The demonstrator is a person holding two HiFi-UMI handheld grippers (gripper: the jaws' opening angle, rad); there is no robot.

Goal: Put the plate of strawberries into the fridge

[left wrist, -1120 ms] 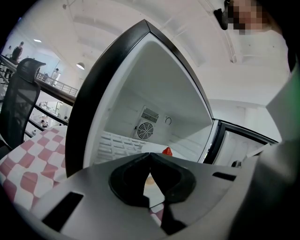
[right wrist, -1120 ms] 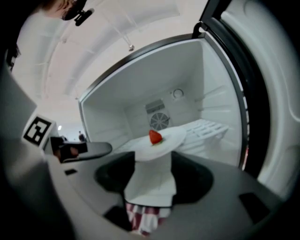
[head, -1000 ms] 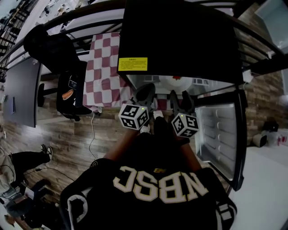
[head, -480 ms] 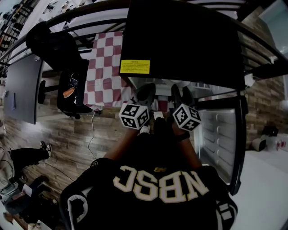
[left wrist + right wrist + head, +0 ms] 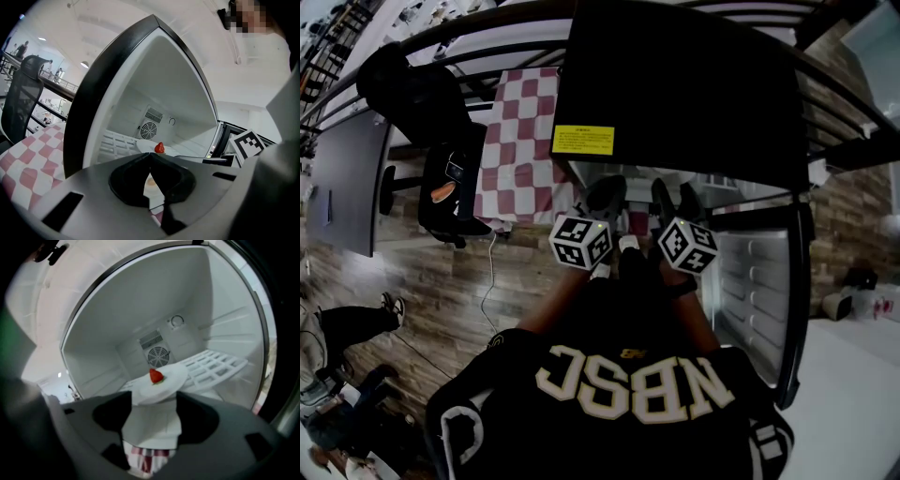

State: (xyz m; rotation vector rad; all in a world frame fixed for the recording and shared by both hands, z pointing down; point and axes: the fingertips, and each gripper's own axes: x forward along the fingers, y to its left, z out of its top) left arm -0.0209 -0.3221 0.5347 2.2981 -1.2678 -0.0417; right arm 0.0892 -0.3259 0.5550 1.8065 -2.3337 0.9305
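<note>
Right gripper view: the right gripper (image 5: 154, 399) points into the open fridge (image 5: 108, 315), and its jaws are opening, standing well apart. The near rim of the white plate (image 5: 166, 380) lies just between their tips at 12 o'clock, with no sign that the pads press on it. The plate carries one strawberry (image 5: 156, 376) and rests on the white wire shelf (image 5: 213, 363), which runs off toward 3 o'clock, with a round fan vent (image 5: 158, 356) behind it. In the left gripper view, the left gripper (image 5: 150, 155) has its jaws closed together on nothing, and the plate shows beyond them at 12 o'clock. In the head view, both grippers sit at the fridge mouth near centre, and the open door (image 5: 759, 281) hangs at 4 o'clock. Compared with a second ago, the right marker cube has shifted slightly and the grip has widened. This suggests the plate is being let go on the shelf, so the placing looks nearly done and backing out remains.
</note>
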